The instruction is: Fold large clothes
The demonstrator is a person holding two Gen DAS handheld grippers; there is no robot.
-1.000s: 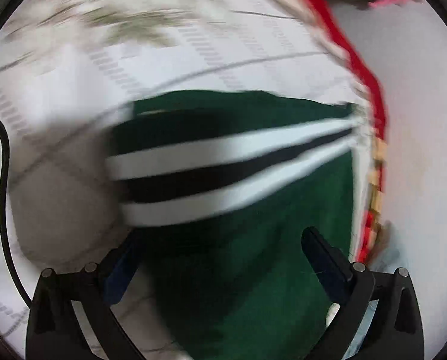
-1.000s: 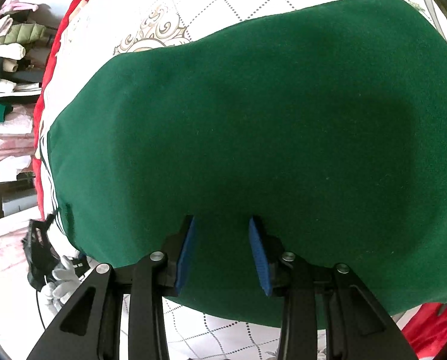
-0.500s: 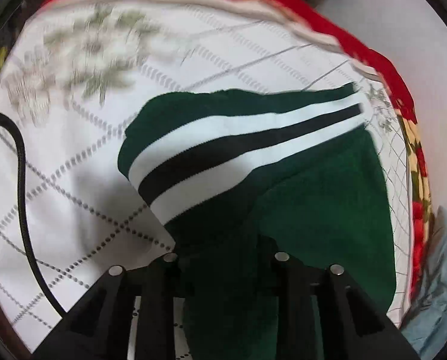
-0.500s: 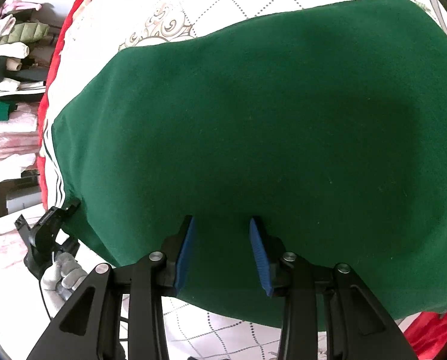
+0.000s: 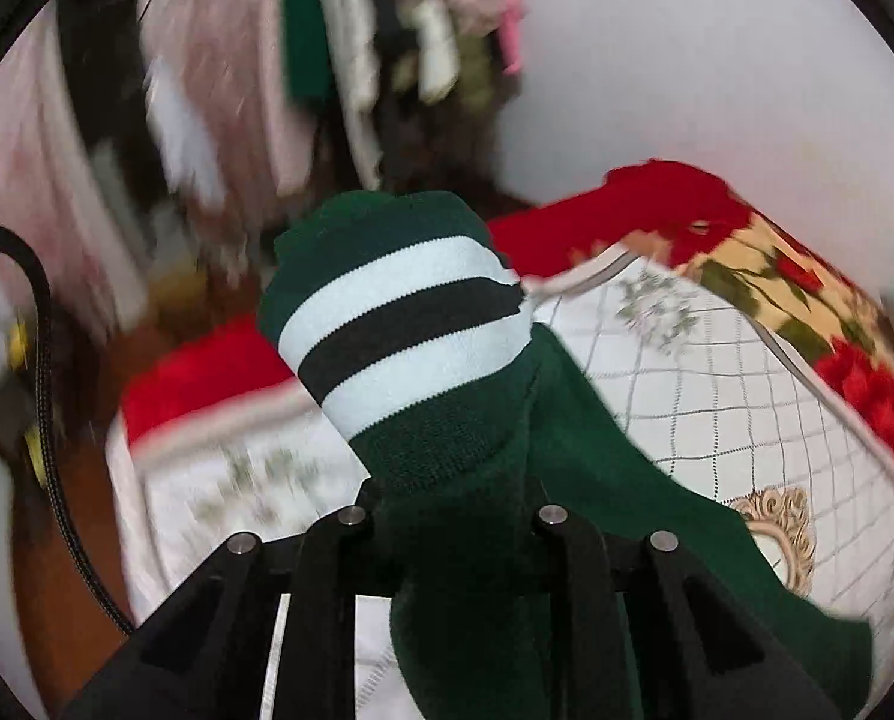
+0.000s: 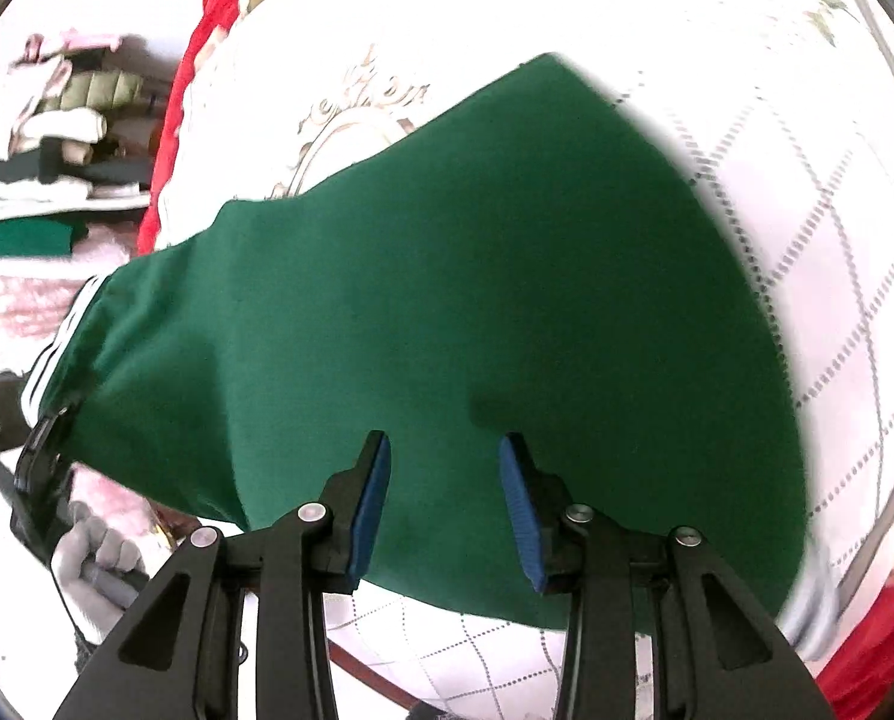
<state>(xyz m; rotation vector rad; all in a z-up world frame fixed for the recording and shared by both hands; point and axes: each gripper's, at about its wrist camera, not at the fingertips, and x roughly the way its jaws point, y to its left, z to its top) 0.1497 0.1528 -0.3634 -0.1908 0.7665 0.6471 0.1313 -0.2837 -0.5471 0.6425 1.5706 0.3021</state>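
The green garment (image 6: 447, 312) spreads across the white quilted bed cover (image 6: 819, 192), and one striped cuff (image 5: 405, 324) — white and black bands on ribbed green knit — stands up out of the left gripper (image 5: 453, 510). Its jaws are closing, clamped on the fabric just below the cuff, and the cloth runs from there down toward the cover's right side in the left wrist view. In the right wrist view the same gripper (image 6: 45, 450) shows at the garment's left edge, held by a gloved hand (image 6: 96, 564), with the garment's left side lifted off the bed.

The right gripper (image 6: 444, 504) hangs over the garment's near edge with its blue pads (image 6: 375, 498) apart; no cloth is pinched between them, though the pictures do not show whether the tips touch the fabric.

The cover has a grey diamond grid, pale flower prints and a gold ornament (image 5: 777, 534) — a red floral blanket (image 5: 807, 300) lies under it at the far edge. Beyond the bed, blurred stacks of folded clothes (image 6: 57, 138) sit against a plain wall (image 5: 717, 60).
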